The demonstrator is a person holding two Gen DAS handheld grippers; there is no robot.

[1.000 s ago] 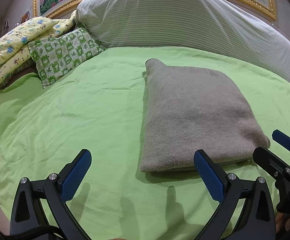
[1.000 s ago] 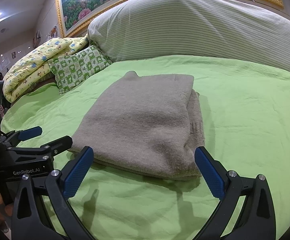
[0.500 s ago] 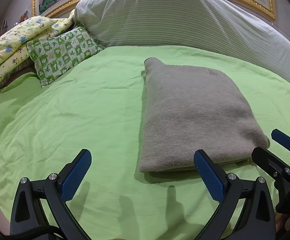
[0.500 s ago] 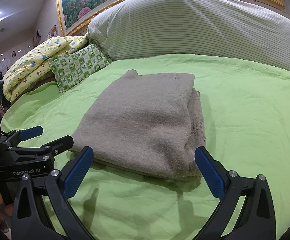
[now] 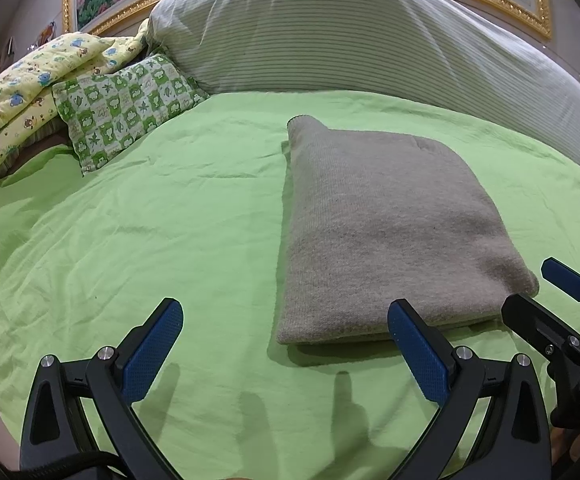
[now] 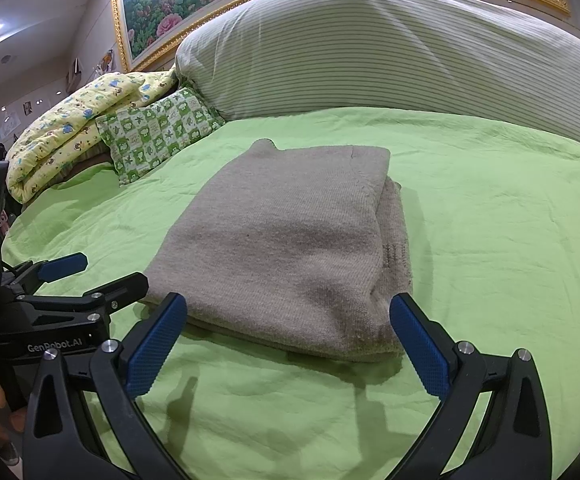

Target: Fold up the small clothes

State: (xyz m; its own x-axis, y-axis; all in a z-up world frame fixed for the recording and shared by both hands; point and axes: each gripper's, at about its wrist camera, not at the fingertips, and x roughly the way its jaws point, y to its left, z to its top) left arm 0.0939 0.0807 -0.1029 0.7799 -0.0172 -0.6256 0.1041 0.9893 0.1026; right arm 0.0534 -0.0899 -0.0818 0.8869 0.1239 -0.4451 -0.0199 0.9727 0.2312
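The folded grey sweater (image 5: 390,224) lies mid-bed on the green sheet (image 5: 150,220), near its front edge. Left gripper (image 5: 286,344) and right gripper (image 6: 288,336) hover wide apart, empty. Risk: a finger snagging the front edge would undo the layers

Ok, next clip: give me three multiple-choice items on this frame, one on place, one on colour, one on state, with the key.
1. Where does the folded sweater lie?
A. on the green sheet
B. on the checked pillow
C. in the jaws

2. What colour is the sweater?
A. blue
B. grey-beige
C. yellow

3. How do the left gripper and right gripper stand?
A. both shut on cloth
B. one shut
C. both open, holding nothing

Key: 1 A, sheet shows all around it; 2 B, plain in both views; 3 C, wide gaps between the jaws, the cloth beyond them.
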